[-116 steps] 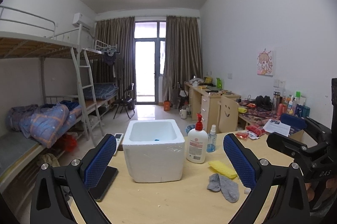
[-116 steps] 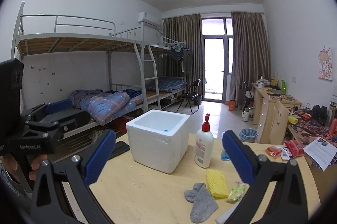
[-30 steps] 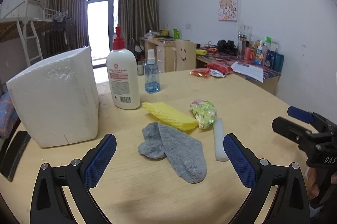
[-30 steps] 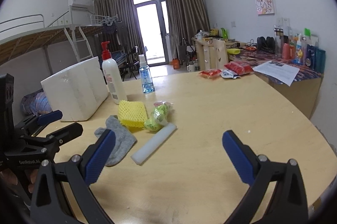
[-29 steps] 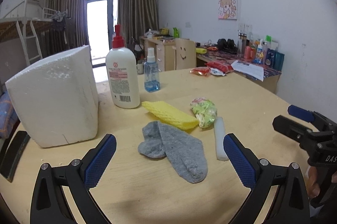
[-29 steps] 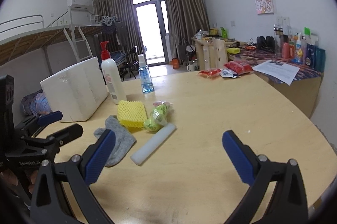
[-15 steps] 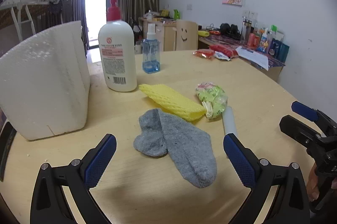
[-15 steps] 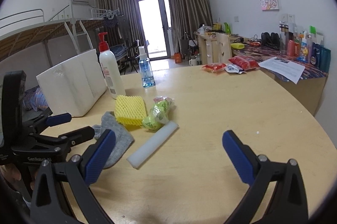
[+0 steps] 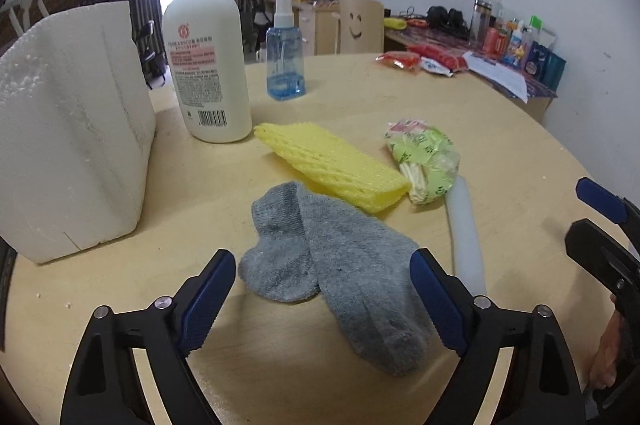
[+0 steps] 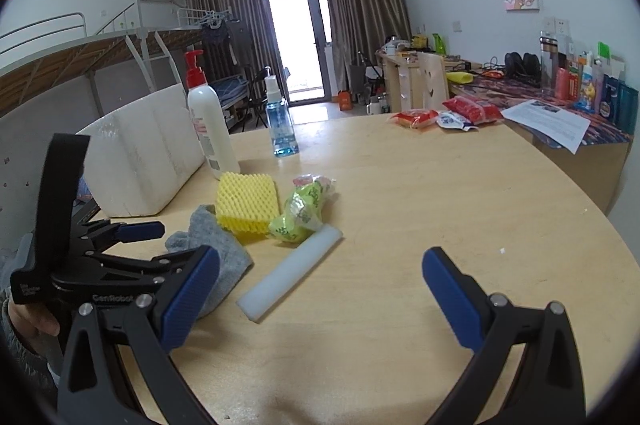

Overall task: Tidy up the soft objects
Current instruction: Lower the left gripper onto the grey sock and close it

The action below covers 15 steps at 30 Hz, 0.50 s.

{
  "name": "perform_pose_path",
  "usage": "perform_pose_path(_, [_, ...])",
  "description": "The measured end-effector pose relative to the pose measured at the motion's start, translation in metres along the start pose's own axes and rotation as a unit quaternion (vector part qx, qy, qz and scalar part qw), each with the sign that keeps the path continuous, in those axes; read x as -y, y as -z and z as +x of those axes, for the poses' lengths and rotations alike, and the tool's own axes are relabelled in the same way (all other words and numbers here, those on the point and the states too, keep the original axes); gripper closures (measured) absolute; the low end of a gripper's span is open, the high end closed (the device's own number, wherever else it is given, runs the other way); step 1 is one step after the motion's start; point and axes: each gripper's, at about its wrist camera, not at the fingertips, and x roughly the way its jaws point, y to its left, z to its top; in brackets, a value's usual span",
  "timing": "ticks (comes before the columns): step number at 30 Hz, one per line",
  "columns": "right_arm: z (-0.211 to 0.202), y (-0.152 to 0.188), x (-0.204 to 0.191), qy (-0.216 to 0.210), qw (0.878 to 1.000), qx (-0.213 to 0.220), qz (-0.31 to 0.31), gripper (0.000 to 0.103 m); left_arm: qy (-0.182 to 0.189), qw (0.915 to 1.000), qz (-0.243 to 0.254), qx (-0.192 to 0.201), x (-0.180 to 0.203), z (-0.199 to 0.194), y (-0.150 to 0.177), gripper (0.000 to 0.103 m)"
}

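Note:
A grey sock (image 9: 332, 257) (image 10: 218, 253) lies on the round wooden table (image 9: 400, 97), with a yellow foam net (image 9: 332, 161) (image 10: 246, 201), a green plastic packet (image 9: 424, 155) (image 10: 302, 211) and a white foam stick (image 9: 464, 229) (image 10: 290, 275) beside it. A white styrofoam box (image 9: 68, 129) (image 10: 140, 153) stands at the left. My left gripper (image 9: 322, 299) is open, its jaws on either side of the sock and low over it. My right gripper (image 10: 320, 291) is open and empty over the table, right of the foam stick.
A white lotion pump bottle (image 9: 206, 65) and a blue spray bottle (image 9: 285, 61) stand behind the soft things. Red snack packets (image 10: 444, 115) lie at the far table edge. A cluttered desk (image 10: 560, 97) stands at the right wall, bunk beds at the left.
My left gripper has moved forward and down, so the sock now lies between its open jaws. My right gripper has shifted slightly closer to the table.

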Motion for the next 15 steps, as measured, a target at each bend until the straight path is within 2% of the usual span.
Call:
perform_pose_path(2, [0.003,0.000,0.000,-0.001,1.000,-0.004,-0.002,0.001,0.001,1.0000,0.002,-0.005,0.001,0.002,-0.002,0.020])
perform_pose_path(6, [0.006,-0.001,-0.001,-0.001,1.000,-0.009,-0.006,0.001,-0.002,0.9999,0.009,-0.005,0.003,0.005,-0.004,0.021])
perform_pose_path(11, [0.012,-0.002,-0.001,0.000,1.000,-0.018,-0.007,0.001,0.006,0.9996,0.013,-0.026,0.002,0.015,-0.006,0.032])
perform_pose_path(15, [0.015,-0.003,-0.004,-0.002,1.000,-0.025,-0.013,0.001,0.002,0.9994,0.016,-0.031,0.002,0.015,-0.006,0.035])
